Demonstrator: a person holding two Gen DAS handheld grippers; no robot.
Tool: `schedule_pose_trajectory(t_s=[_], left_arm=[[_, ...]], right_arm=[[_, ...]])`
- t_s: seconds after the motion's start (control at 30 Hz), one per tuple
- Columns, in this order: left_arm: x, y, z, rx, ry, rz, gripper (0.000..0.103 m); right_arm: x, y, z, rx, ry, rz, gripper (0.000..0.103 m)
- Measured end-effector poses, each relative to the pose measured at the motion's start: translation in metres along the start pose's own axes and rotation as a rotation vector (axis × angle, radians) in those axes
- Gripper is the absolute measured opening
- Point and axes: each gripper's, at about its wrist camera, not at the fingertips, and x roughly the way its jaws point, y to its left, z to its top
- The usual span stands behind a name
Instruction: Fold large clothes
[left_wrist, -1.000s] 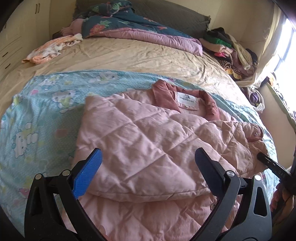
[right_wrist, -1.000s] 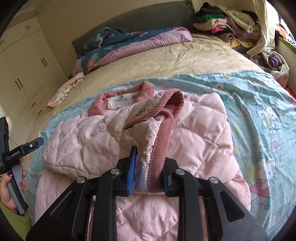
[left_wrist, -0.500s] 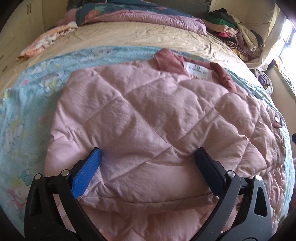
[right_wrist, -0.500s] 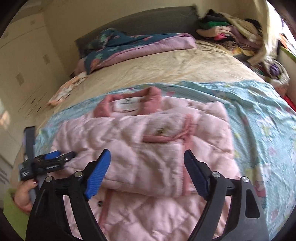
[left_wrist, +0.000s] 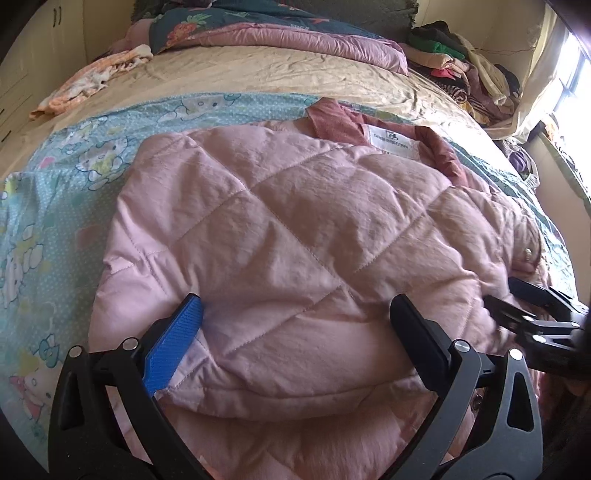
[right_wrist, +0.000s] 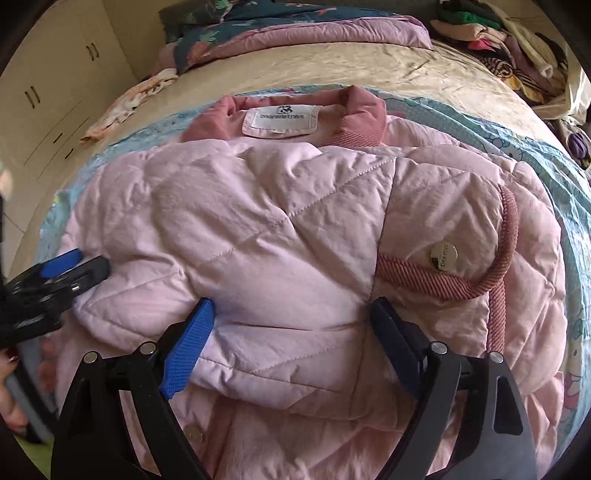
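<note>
Claws (left_wrist: 295, 321) lowered onto jacket (left_wrist: 295, 229) (spread wide).

I'm looking at a home bedroom: a bed (left_wrist: 295, 74) with rumpled quilts (left_wrist: 295, 33), wardrobe doors (right_wrist: 44, 103) upper left, piled clothes (left_wrist: 465, 74) upper right.

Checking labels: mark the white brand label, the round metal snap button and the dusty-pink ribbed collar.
white brand label (right_wrist: 280, 122), right wrist view, label centre.
round metal snap button (right_wrist: 443, 257), right wrist view, button face.
dusty-pink ribbed collar (right_wrist: 364, 112), right wrist view, right flap.
</note>
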Motion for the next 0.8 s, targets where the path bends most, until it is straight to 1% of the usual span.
schedule_pose_trajectory(t_s=[0.2,0.33,0.43,0.6,0.7,0.8], left_arm=[[-0.024,0.008,-0.002,-0.043,-0.024,-0.027,0.095],[-0.042,0.009,-0.005,-0.045,-0.048,-0.035,0.095],[-0.053,0.01,-0.008,-0.06,-0.067,-0.04,0.095],[-0.067,0.011,-0.01,-0.064,-0.088,-0.039,0.095],[-0.079,0.011,-0.013,-0.051,-0.112,-0.027,0.095],[-0.091,0.008,-0.015,-0.036,-0.138,-0.016,0.095]], right_arm=[[-0.002,-0.002,-0.004,0.017,-0.02,0.01,0.088],[-0.009,0.0,-0.007,0.05,-0.017,0.006,0.088],[-0.02,-0.003,-0.009,0.082,-0.019,0.032,0.088],[-0.047,-0.012,-0.013,0.151,-0.039,0.113,0.089],[-0.064,-0.011,-0.016,0.161,-0.067,0.134,0.089],[-0.083,-0.01,-0.018,0.157,-0.105,0.141,0.093]])
